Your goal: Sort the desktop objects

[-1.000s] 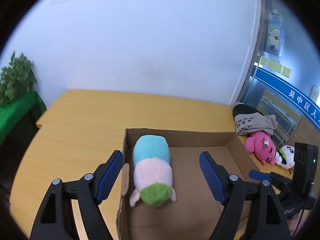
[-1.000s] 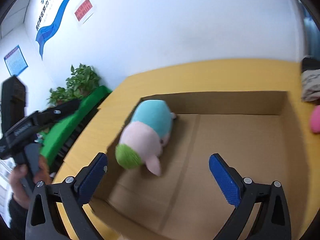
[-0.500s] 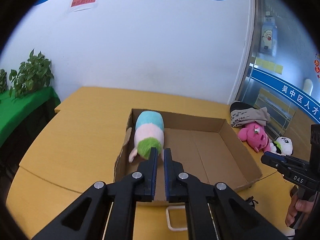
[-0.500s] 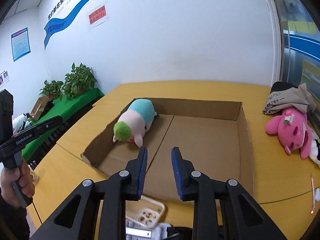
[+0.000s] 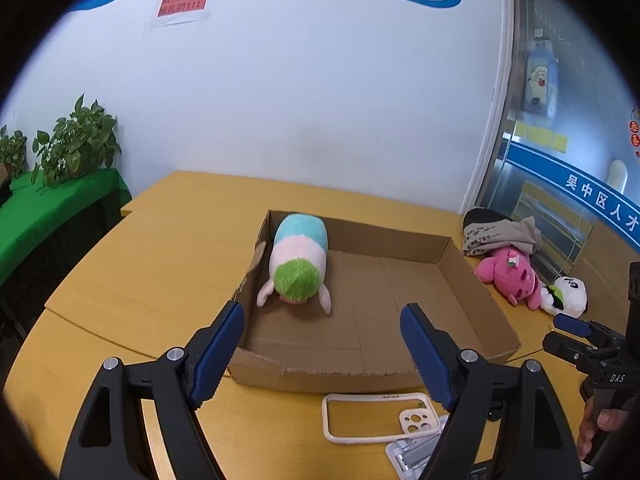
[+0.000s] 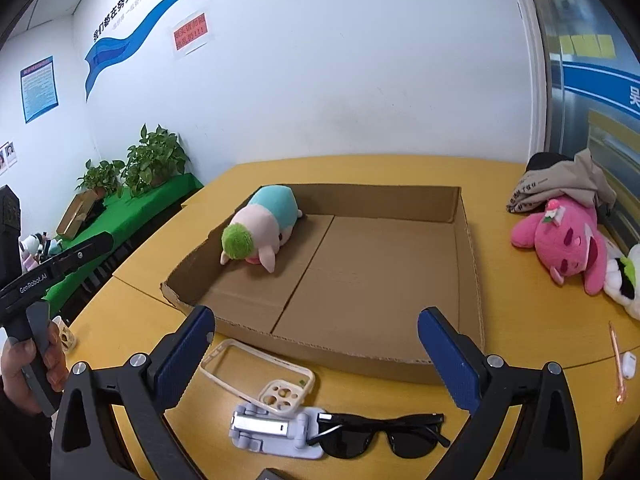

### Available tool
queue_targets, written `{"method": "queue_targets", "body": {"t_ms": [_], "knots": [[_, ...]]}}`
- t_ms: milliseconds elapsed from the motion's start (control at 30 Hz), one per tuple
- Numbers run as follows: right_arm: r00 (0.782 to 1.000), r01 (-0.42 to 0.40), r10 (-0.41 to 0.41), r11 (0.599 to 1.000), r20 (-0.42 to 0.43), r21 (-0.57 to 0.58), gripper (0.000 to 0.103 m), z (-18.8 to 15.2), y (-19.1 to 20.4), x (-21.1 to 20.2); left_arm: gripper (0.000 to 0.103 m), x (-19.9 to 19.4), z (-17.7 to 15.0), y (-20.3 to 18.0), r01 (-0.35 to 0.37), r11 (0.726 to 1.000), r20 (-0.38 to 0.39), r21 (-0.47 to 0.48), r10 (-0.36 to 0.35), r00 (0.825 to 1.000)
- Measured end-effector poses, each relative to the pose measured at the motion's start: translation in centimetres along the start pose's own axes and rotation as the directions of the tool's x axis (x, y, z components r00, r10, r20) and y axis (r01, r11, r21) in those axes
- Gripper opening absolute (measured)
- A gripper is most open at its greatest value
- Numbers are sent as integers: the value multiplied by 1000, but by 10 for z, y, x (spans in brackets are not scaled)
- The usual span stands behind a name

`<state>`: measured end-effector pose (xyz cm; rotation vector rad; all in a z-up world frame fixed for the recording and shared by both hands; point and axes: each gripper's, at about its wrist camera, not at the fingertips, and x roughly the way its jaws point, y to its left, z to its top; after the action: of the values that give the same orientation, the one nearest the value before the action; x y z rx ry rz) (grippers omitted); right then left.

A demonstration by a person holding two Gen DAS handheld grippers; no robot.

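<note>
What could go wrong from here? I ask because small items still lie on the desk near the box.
1. The sunglasses overlap the folding phone stand; grabbing one may drag the other.
2. The phone case lies flat and thin, close to the cardboard box wall, so the open right tongs might slip off it or nudge the box.
3. The pink plush leans on the panda plush; lifting it could tumble the panda.

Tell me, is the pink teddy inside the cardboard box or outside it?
Outside. The pink teddy lies on the yellow table, past the right wall of the cardboard box. Only the plush with green hair is inside.
</note>
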<state>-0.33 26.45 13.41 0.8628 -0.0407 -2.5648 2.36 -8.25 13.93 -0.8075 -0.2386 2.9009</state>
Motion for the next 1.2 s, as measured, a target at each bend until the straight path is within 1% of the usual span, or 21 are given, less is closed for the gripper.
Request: {"method": "queue_targets", "body": {"t_ms": [100, 267, 400, 467, 567, 667, 767, 867, 967, 1067, 1200], "knots": [[1000, 2, -2, 1000, -21, 21, 103, -10, -12, -5, 80, 4, -6, 1, 19, 1000, -41, -3, -19, 999], [998, 14, -12, 999, -57, 34, 103, -28, -24, -16, 80, 6, -25, -2, 93, 995, -120, 25, -89, 989], [995, 21, -21, 1000, -101, 1, 103, -59, -30, -23, 80, 10, -45, 0, 128, 991, -183, 33, -120, 976], [994, 18, -16, 1000, -109, 11, 103, -72, -32, -24, 80, 12, -53, 2, 130, 991, -202, 18, -124, 971], [994, -12, 17, 999, -105, 52, 103, -86, -37, -28, 80, 14, -59, 1, 111, 994, -202, 12, -106, 974], [996, -15, 17, 999, -85, 28, 103, -90, -35, -34, 80, 15, -64, -6, 100, 995, -204, 26, -93, 975], [997, -28, 28, 1000, -75, 0, 103, -91, -30, -36, 80, 14, -68, -14, 113, 993, -212, 33, -103, 972], [994, -43, 43, 999, -102, 1, 103, -94, -26, -27, 80, 16, -72, -18, 123, 992, -227, 28, -113, 967], [990, -66, 65, 998, -123, -1, 103, -96, -19, -19, 80, 19, -75, -18, 114, 993, -239, 27, -105, 965], [988, -85, 83, 996, -127, -10, 103, -95, -11, -13, 80, 21, -76, -16, 85, 996, -240, 38, -74, 968], [988, -98, 96, 995, -124, -14, 103, -93, -3, -8, 80, 23, -72, -12, 90, 995, -242, 34, -79, 967]]}}
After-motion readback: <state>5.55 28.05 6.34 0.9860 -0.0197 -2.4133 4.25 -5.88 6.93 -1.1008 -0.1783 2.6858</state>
